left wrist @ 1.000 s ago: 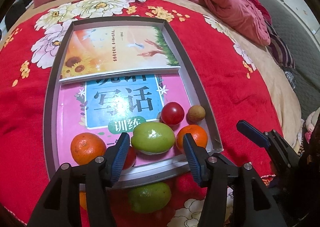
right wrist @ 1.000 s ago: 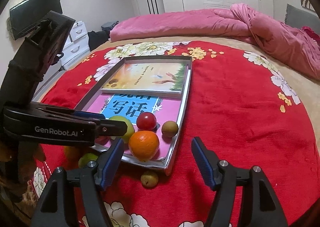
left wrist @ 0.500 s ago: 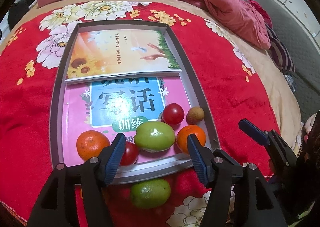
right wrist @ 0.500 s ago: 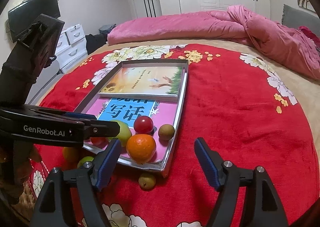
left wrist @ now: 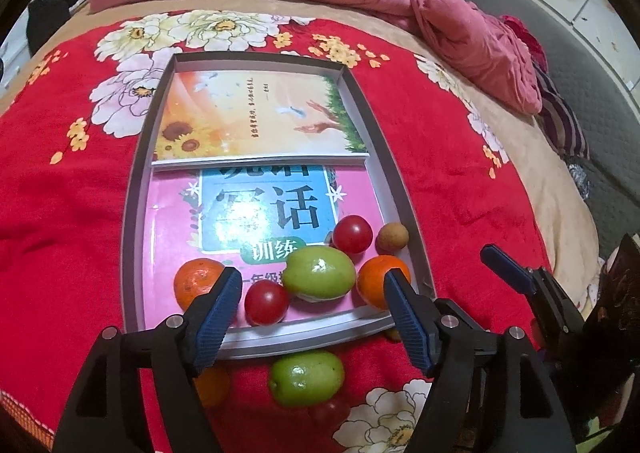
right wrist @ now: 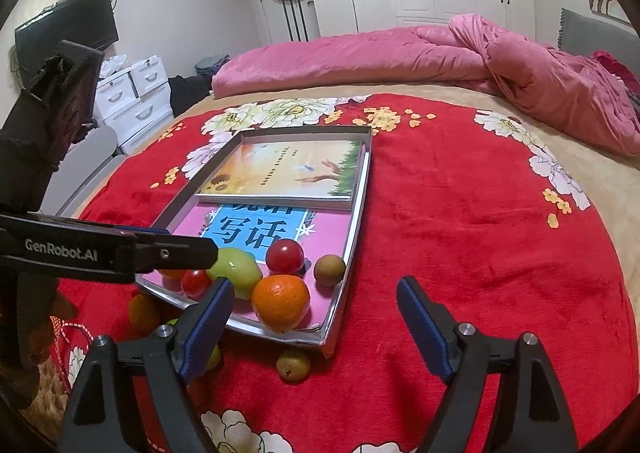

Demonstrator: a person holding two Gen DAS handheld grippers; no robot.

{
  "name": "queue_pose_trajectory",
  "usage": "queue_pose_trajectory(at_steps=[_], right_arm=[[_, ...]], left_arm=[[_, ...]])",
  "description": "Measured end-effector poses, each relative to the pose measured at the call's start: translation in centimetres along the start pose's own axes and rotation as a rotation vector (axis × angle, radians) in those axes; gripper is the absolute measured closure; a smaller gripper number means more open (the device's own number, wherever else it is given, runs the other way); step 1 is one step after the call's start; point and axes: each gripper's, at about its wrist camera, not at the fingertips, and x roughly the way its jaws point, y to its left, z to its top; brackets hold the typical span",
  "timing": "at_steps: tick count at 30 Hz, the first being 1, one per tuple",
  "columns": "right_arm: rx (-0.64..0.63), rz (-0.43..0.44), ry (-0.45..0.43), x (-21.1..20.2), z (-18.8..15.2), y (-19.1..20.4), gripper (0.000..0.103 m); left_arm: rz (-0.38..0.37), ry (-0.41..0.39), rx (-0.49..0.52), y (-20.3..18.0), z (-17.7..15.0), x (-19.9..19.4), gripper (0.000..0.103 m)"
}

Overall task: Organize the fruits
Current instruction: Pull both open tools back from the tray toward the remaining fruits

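Fruit in tray, both tongs empty.
Left tongs and right tongs agape, just widening; orange behind left finger, half hidden; small fruit under tray corner, barely visible.

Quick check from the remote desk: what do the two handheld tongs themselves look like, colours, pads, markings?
Both are matte black plastic with angular fingers, silver pivot screws and ribbed blue pads. The left tongs show white "GenRobot.AI" lettering on their side in the right wrist view. The right tongs look the same build; no lettering shows. No cables or sleeves visible.

Black hand-held gripper, blue ribbed pads, silver screws.
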Motion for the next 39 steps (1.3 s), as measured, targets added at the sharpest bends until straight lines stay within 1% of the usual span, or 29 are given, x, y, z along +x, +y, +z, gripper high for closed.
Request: queue_pose_trajectory(at_steps=[6, 10, 16, 18, 19, 20, 27, 33, 39], right_arm=[[0.004, -0.007, -0.018, -0.3, 0.2, -0.1, 0.02], [0.015, -0.015, -0.031, -0.6, 0.3, -0.4, 0.017], [0.039, -0.021, -0.071, -1.4, 0.5, -0.9, 0.017], [0.049, -0.013, -0.088, -1.7, 0.7, -1.1, 0.015], [0.053, -0.011, -0.094, -1.8, 0.8, -1.2, 0.011], [0.059, -0.008, -0.105, -2.0, 0.8, -1.3, 0.009], [0.083, -0.003, -0.155, -3.2, 1.2, -1.7, 0.009], [0.104, -0.015, -0.185, -3.9, 1.3, -2.1, 0.009], [0.108, -0.016, -0.19, -4.4, 1.3, -2.1, 0.009]], left_arm=[[0.012, -0.018, -0.003, 0.3, -0.1, -0.9, 0.027], [0.015, -0.037, -0.006, 0.6, -0.2, -1.6, 0.026], [0.012, -0.071, -0.012, 0.8, -0.3, -2.9, 0.025], [0.001, -0.085, -0.017, 0.9, -0.3, -3.4, 0.024], [-0.005, -0.091, -0.018, 0.9, -0.3, -3.6, 0.024], [-0.009, -0.098, -0.019, 0.9, -0.3, -3.9, 0.024], [-0.034, -0.139, -0.012, 1.0, -0.3, -5.4, 0.022], [-0.024, -0.157, -0.028, 1.7, -0.5, -6.5, 0.022], [-0.006, -0.164, -0.046, 2.9, -1.0, -7.3, 0.022]])
